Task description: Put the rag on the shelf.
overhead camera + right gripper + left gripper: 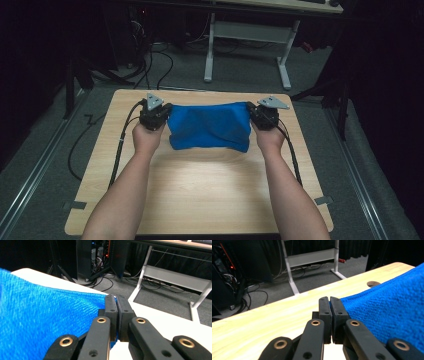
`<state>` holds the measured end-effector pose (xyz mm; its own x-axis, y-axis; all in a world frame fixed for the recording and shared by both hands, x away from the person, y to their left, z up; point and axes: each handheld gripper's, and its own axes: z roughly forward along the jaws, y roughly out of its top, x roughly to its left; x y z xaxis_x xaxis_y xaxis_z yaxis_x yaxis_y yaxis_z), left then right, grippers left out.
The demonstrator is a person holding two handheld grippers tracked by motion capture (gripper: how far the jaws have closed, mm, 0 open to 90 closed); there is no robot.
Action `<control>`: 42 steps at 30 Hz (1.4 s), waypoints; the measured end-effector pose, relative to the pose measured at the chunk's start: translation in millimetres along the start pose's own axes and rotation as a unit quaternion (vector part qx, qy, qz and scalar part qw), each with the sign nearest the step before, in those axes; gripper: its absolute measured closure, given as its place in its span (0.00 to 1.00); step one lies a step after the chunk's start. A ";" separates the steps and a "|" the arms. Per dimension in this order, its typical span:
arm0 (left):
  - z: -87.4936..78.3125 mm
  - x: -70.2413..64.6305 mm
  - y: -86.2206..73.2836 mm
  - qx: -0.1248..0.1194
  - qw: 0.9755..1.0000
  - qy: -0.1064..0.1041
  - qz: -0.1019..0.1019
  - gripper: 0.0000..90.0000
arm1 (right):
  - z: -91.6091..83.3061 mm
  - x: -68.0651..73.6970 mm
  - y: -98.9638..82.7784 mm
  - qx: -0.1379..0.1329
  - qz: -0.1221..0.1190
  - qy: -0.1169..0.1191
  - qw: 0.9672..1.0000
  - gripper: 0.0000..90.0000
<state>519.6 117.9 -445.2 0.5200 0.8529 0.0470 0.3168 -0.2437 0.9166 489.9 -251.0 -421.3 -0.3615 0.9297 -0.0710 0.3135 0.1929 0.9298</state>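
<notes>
My left hand-held gripper and right hand-held gripper each clamp a top corner of the blue towel, stretched over the worktop.

A soft overhead light is pooling on the pale wooden tabletop, leaving the surrounding room dim. The bright blue terry cloth is blurring close to the right gripper view's lens (the far background is staying fairly sharp), and the tabletop's near edge there is glaring white.
</notes>
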 end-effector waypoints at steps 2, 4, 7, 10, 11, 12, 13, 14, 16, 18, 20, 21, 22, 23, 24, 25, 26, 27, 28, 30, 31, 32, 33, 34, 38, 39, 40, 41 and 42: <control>0.5 -1.1 -1.2 0.003 1.000 0.000 0.003 0.99 | 0.1 -0.1 -1.9 0.002 -0.003 0.001 1.000 0.99; 0.8 -2.1 -4.5 0.000 1.000 -0.001 0.000 0.99 | 0.5 0.0 -6.5 0.006 -0.005 0.002 1.000 0.99; 1.5 -2.1 -9.3 0.003 1.000 -0.005 -0.004 0.99 | 0.6 0.8 -9.3 0.010 -0.008 0.003 1.000 0.99; 2.5 -2.3 -15.0 0.008 1.000 -0.008 -0.006 0.99 | 1.5 2.6 -12.5 0.014 -0.007 0.005 1.000 0.99; 2.8 -2.3 -16.4 0.011 1.000 -0.010 -0.007 0.99 | 2.1 3.2 -13.9 0.013 -0.007 0.007 1.000 0.99; 3.4 -3.0 -19.0 0.014 1.000 -0.012 -0.008 0.99 | 2.1 3.1 -15.2 0.014 -0.010 0.006 1.000 0.99; 3.7 -3.5 -20.7 0.015 1.000 -0.012 -0.007 0.99 | 2.8 2.8 -18.1 0.016 -0.008 0.006 1.000 0.99; 4.2 -4.2 -22.9 0.018 1.000 -0.014 -0.007 0.99 | 3.2 2.9 -20.2 0.018 -0.004 0.008 1.000 0.99; 5.7 -5.4 -28.6 0.023 1.000 -0.016 -0.007 0.99 | 4.7 2.5 -26.5 0.024 0.000 0.011 1.000 0.99; 7.1 -6.2 -33.8 0.029 0.999 -0.017 -0.009 0.99 | 6.7 3.4 -33.4 0.032 0.002 0.012 0.999 0.99; 7.9 -6.3 -38.4 0.034 0.999 -0.019 -0.012 0.99 | 7.8 4.6 -38.1 0.033 0.005 0.015 0.999 0.99; 8.3 -6.3 -40.9 0.036 0.999 -0.021 -0.014 0.98 | 8.1 4.7 -40.8 0.033 0.006 0.015 0.999 0.99; 8.6 -6.6 -43.5 0.038 0.999 -0.023 -0.016 0.98 | 8.6 4.7 -43.4 0.036 0.009 0.016 0.999 0.99; 8.6 -6.8 -44.9 0.039 0.999 -0.024 -0.016 0.98 | 9.5 4.5 -46.4 0.040 0.011 0.017 0.999 0.99; 8.9 -7.4 -46.8 0.041 0.999 -0.026 -0.016 0.98 | 10.0 4.4 -48.1 0.041 0.011 0.017 0.999 0.99; 9.0 -8.1 -48.0 0.040 0.999 -0.027 -0.017 0.98 | 10.4 4.3 -50.5 0.043 0.013 0.017 0.999 0.99; 9.0 -8.7 -49.7 0.043 0.999 -0.029 -0.016 0.98 | 10.7 4.2 -51.8 0.044 0.014 0.018 0.999 0.99; 9.2 -9.3 -51.2 0.043 0.998 -0.029 -0.017 0.98 | 11.1 4.6 -53.6 0.046 0.015 0.019 0.999 0.99; 9.2 -9.4 -52.7 0.045 0.998 -0.029 -0.017 0.98 | 11.4 4.7 -55.0 0.048 0.014 0.018 0.999 0.99; 9.7 -9.5 -56.0 0.048 0.998 -0.032 -0.021 0.98 | 11.9 4.8 -58.3 0.046 0.018 0.018 0.999 0.99; 9.8 -9.5 -57.0 0.050 0.998 -0.033 -0.021 0.98 | 12.5 3.9 -61.2 0.047 0.019 0.018 0.999 0.99; 9.9 -9.9 -58.8 0.052 0.998 -0.033 -0.021 0.98 | 12.8 3.8 -63.0 0.050 0.023 0.018 0.998 0.99; 10.1 -10.2 -60.1 0.053 0.998 -0.034 -0.021 0.98 | 13.7 3.5 -66.1 0.054 0.023 0.019 0.998 0.98; 10.5 -10.3 -60.8 0.056 0.998 -0.035 -0.021 0.98 | 14.1 3.5 -68.2 0.058 0.024 0.019 0.998 0.98; 9.2 -10.6 -62.7 0.058 0.997 -0.035 -0.021 0.97 | 14.6 4.3 -71.0 0.061 0.024 0.018 0.998 0.95; 8.6 -10.0 -62.7 0.058 0.997 -0.035 -0.024 0.97 | 14.2 4.0 -70.7 0.061 0.027 0.017 0.998 0.92; 7.3 -9.1 -62.9 0.057 0.997 -0.034 -0.027 0.96 | 13.7 3.8 -70.3 0.060 0.030 0.016 0.998 0.91; 6.7 -8.7 -62.9 0.055 0.997 -0.034 -0.029 0.93 | 12.9 2.7 -69.8 0.058 0.030 0.015 0.998 0.88; 4.9 -7.6 -62.7 0.054 0.998 -0.032 -0.029 0.92 | 12.2 2.3 -69.4 0.058 0.031 0.014 0.998 0.87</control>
<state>499.7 124.4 -505.0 0.5466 0.8367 -0.0345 0.4301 -0.2452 0.8689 478.1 -258.4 -490.4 -0.3618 0.9323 -0.0022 0.4357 0.1712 0.8836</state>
